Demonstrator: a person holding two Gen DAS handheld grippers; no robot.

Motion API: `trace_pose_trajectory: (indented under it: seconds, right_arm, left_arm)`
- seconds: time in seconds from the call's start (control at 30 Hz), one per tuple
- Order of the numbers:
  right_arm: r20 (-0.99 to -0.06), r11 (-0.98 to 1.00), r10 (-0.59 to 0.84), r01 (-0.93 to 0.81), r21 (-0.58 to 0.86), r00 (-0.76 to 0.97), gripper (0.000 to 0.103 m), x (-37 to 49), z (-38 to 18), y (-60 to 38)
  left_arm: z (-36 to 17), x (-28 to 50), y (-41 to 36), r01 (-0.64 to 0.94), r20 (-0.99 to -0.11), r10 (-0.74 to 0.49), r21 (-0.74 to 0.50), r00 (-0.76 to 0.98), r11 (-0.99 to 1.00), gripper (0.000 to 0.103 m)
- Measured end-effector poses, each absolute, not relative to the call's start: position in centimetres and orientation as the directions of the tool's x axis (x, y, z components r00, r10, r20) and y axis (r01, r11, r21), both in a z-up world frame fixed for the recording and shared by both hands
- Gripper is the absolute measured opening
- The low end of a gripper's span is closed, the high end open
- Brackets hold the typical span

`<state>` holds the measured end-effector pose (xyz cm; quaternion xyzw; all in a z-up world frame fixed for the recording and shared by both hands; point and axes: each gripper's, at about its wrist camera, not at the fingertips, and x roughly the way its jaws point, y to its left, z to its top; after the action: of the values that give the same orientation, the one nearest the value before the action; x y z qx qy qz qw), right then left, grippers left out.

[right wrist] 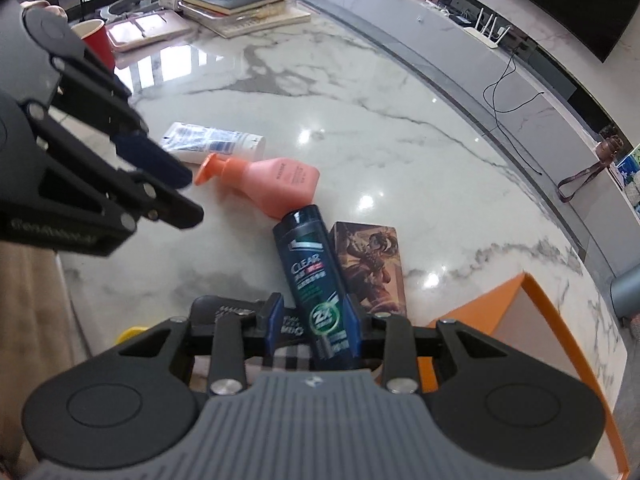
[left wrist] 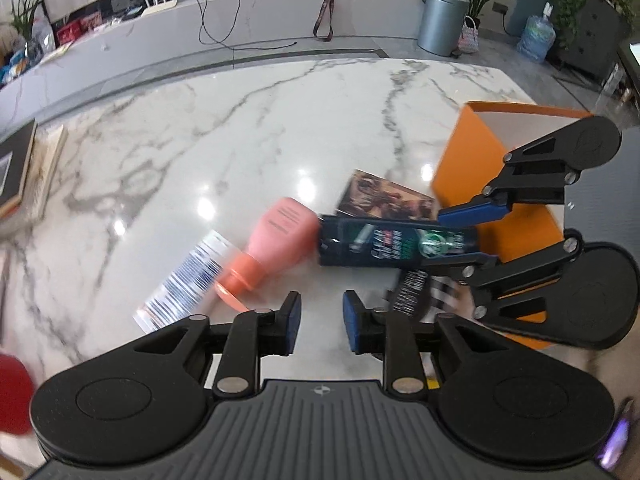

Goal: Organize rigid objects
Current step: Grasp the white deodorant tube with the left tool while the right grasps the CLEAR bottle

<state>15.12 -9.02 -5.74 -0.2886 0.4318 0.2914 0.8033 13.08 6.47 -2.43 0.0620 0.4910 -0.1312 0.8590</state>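
Lying flat on the marble surface [right wrist: 360, 92], dark shampoo bottle [right wrist: 308, 264] pinched near one end by right tool [right wrist: 316, 320], long axis running straight away toward pink bottle [right wrist: 276, 184]; left tool [left wrist: 320, 318] spread, holding nothing.

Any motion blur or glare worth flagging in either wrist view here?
Left wrist view: the white tube and pink bottle are smeared by motion blur; ceiling-light glare spots dot the marble table. Right wrist view: objects are sharper, the left claw is blurred, with similar glare.
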Motion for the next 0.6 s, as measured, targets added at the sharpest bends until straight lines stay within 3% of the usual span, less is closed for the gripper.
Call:
trace_pose_trajectory:
  seconds: [0.13,0.23,0.4,0.6]
  right_arm:
    - [-0.873,0.665,0.213,-0.719,-0.199,0.439,0.032,16.9,-6.2,-8.5]
    - [-0.881,0.664,0.211,-0.724,-0.188,0.423,0.033,18.0,-6.7,-7.9]
    - [-0.896,0.657,0.204,-0.734,-0.173,0.394,0.034,19.2,-7.7,-7.1]
    - [-0.91,0.639,0.198,-0.752,-0.162,0.364,0.037,19.9,-8.5,-6.5]
  left_arm:
    - [-2.9,14.5,7.7,0.321,-0.862,-0.112,0.062,0.495,0.945,0.056]
    - [-3.5,15.3,8.8,0.367,-0.87,-0.068,0.134,0.488,0.92,0.062]
    - [-5.0,16.1,10.7,0.443,-0.889,-0.06,0.167,0.454,0.881,0.069]
    - [-7.4,17.4,12.0,0.491,-0.903,-0.025,0.209,0.428,0.845,0.069]
